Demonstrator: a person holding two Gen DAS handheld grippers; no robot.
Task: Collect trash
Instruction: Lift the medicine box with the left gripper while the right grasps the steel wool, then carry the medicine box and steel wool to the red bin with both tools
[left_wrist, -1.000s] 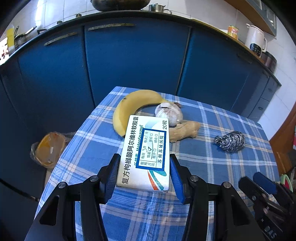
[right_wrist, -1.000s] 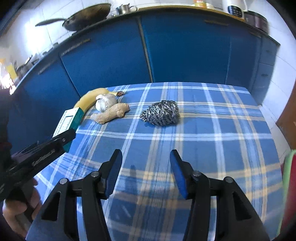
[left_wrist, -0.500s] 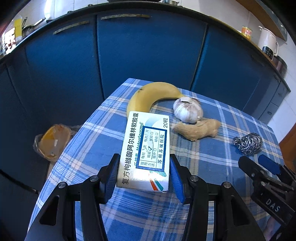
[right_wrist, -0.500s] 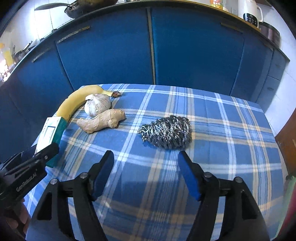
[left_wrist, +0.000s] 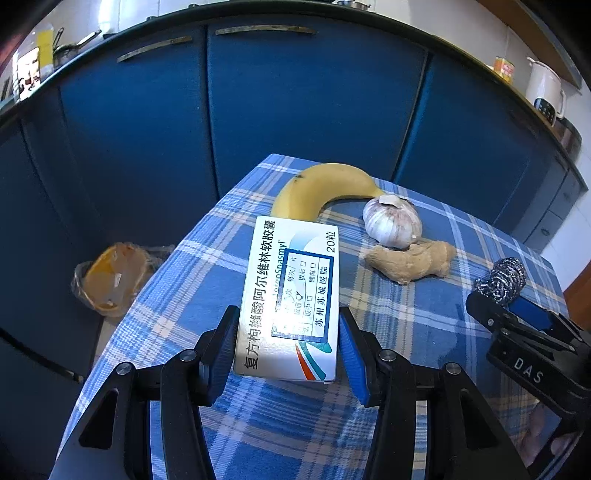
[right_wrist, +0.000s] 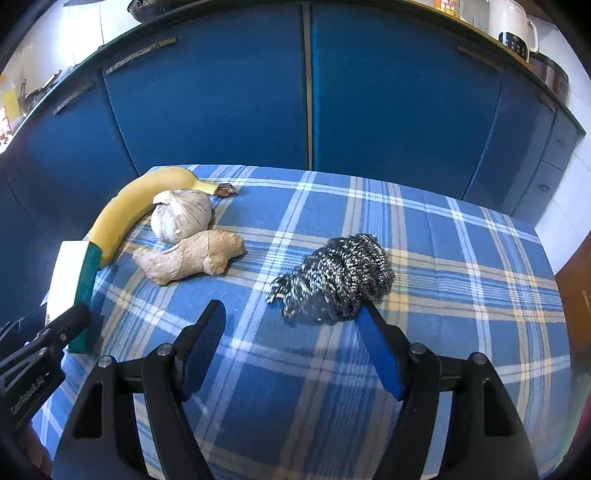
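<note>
Left gripper (left_wrist: 288, 350) pinching my medicine box (left_wrist: 291, 295) near the table's left edge; right gripper (right_wrist: 291, 347) spread before the steel scrubber (right_wrist: 332, 280). Nothing binned yet.

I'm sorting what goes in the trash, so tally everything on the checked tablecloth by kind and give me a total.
Fresh produce: 3, banana, garlic bulb, ginger root
Medicine box: 1
Steel wool scrubber: 1
Total: 5
</note>
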